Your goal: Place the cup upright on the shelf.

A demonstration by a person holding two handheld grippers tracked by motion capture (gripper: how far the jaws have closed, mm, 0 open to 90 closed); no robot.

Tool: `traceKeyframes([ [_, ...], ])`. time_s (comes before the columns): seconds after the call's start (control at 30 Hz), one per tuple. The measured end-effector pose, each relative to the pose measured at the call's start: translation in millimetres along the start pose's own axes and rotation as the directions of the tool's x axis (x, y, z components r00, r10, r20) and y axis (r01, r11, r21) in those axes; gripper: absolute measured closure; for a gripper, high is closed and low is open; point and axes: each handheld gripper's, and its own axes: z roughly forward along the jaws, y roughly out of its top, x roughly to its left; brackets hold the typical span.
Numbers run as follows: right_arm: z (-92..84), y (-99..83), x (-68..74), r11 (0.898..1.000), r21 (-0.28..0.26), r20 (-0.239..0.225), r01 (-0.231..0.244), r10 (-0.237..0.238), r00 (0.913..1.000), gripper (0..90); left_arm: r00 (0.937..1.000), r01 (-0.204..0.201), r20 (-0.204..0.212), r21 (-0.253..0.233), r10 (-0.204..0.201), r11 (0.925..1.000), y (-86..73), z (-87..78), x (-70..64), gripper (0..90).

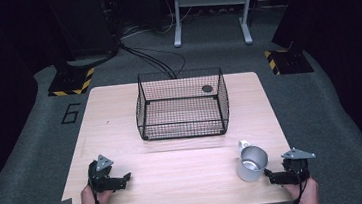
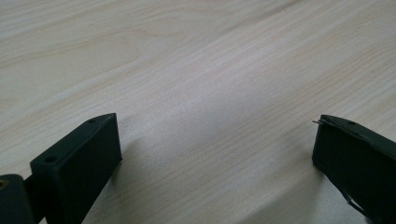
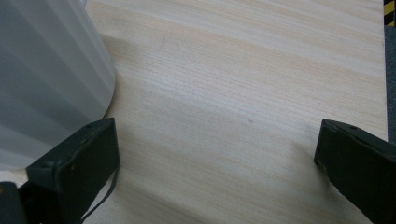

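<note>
Right tool (image 1: 271, 175) sits low at the near right corner of the tabletop (image 1: 186, 182), jaws spread wide, and in the right gripper view the mug (image 3: 46, 79) stands upright just beside the left jaw, outside the gap, with bare wood between the jaws. Over on the near left, the left tool (image 1: 126, 178) is down by the wood too, jaws wide apart and holding nothing, well apart from the mug. The wire basket (image 1: 182, 104) stands at the far middle of the tabletop, the mug's handle turned toward it.
</note>
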Motion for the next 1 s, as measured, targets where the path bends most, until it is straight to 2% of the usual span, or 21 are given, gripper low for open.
traceKeyframes([
  [0.3, -1.0, 1.1, -1.0, 1.000, 0.018, 0.004, 0.002, -0.002, 1.0000, 0.0, 1.0000, -0.005, 0.004, 0.005, 0.005, 1.0000, 0.3, -0.4, 0.5, 1.4],
  [0.4, -3.2, 0.3, -3.9, 1.000, 0.015, -0.009, -0.026, 0.026, 0.9996, 0.0, 1.0000, -0.005, 0.004, 0.005, 0.005, 1.0000, 0.3, -0.3, 0.6, 1.4],
  [0.57, -7.8, -2.2, -5.0, 0.999, 0.008, -0.009, -0.035, 0.035, 0.9994, 0.0, 1.0000, -0.004, 0.001, 0.001, 0.004, 1.0000, 0.2, 0.0, 0.3, 1.4],
  [0.73, -22.6, -1.8, -4.2, 0.999, -0.009, -0.022, -0.048, 0.048, 0.9986, 0.0, 1.0000, -0.004, 0.001, 0.001, 0.004, 1.0000, 0.1, -0.1, 0.3, 1.4],
  [0.87, -40.9, 1.4, 0.8, 0.999, -0.030, -0.043, -0.013, 0.011, 0.9990, 0.0, 1.0000, -0.004, 0.001, 0.001, 0.004, 1.0000, 0.1, -0.1, 0.2, 1.5],
  [1.0, -49.5, 2.7, 6.1, 0.999, -0.044, -0.069, -0.013, 0.010, 0.9976, 0.0, 1.0000, -0.004, 0.001, 0.001, 0.004, 1.0000, 0.1, -0.1, 0.3, 1.5],
])
